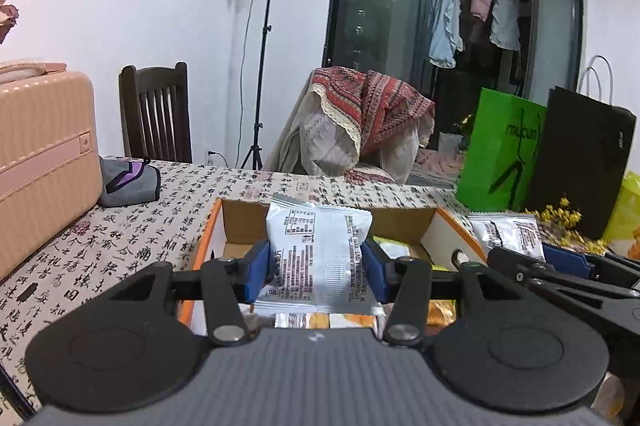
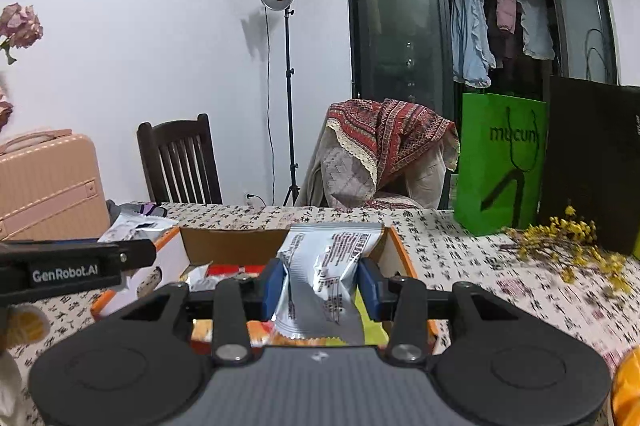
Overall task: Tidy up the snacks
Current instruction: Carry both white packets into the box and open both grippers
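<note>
Two hand-held grippers are in play, and each pinches one silver snack packet. In the left wrist view, the left hand-held gripper point(image 1: 320, 268) sits at the lower centre of the frame, its two blue pads pressed against the sides of a flat silver packet point(image 1: 320, 258) printed with small black text. That packet stands upright above the open cardboard box point(image 1: 400, 222), whose orange-edged walls fill the middle of the frame. At the right edge of the same view, the right hand-held gripper point(image 1: 516, 258) comes in from the side with a second silver packet point(image 1: 506, 232) in its grip.

In the right wrist view, the right hand-held gripper point(image 2: 320, 286) clamps its packet point(image 2: 320, 278) at the lower centre; the wrapper is crumpled and creased between the pads, and it is held over the right half of the box point(image 2: 232, 246). The black finger of the left hand-held gripper point(image 2: 76, 264) reaches in from the left edge. Further wrappers lie inside the box, orange, yellow and red ones, too hidden to count.

The box rests on a counter point(image 2: 460, 246) covered with a calligraphy-print cloth. On it, at the right of the frame, stand two paper bags: one green point(image 2: 500, 162), one black point(image 2: 592, 162), with one spray of yellow flowers point(image 2: 568, 242) lying before them. One pink suitcase point(image 2: 48, 182) stands at the left.
</note>
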A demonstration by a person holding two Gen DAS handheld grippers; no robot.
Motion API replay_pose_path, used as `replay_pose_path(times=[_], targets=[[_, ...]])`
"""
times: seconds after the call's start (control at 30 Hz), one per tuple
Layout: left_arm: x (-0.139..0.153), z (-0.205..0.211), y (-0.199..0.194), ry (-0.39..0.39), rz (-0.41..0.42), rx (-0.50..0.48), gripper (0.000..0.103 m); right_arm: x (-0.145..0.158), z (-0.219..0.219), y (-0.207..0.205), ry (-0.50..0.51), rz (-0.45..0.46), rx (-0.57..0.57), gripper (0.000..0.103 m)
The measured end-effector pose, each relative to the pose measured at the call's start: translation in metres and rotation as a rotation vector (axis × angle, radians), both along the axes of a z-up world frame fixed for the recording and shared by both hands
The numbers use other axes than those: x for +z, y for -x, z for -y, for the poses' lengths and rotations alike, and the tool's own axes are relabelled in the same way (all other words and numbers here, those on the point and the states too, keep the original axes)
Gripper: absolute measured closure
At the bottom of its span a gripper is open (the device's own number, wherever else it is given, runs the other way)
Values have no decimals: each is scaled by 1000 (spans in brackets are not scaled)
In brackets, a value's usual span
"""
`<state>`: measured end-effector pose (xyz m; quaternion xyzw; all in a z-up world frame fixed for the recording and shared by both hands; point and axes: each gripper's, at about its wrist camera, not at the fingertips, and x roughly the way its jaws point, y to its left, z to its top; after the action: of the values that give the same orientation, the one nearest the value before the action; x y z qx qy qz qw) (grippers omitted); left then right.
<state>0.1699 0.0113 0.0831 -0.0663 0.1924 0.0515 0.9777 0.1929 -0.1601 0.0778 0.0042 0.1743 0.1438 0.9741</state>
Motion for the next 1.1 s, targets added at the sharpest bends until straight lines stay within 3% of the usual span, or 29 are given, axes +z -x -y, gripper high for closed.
replay_pose_path(times=[0.4, 0.63, 0.97, 1.0, 1.1], targets=[[-12, -24, -45, 42, -2, 86, 52, -13, -30, -62, -10, -59, -15, 63], [-39, -38, -61, 37, -43, 110, 52, -37, -15, -78, -55, -68, -38, 63], [-50, -41, -63, 71, -34, 44, 51, -53, -7, -89, -68, -128, -19, 59], [-50, -41, -62, 68, -23, 46, 46, -53, -6, -88, -75, -127, -16, 54], [-47, -40, -55, 73, 23, 64, 4, -51, -2, -84, -89, -110, -20, 41]])
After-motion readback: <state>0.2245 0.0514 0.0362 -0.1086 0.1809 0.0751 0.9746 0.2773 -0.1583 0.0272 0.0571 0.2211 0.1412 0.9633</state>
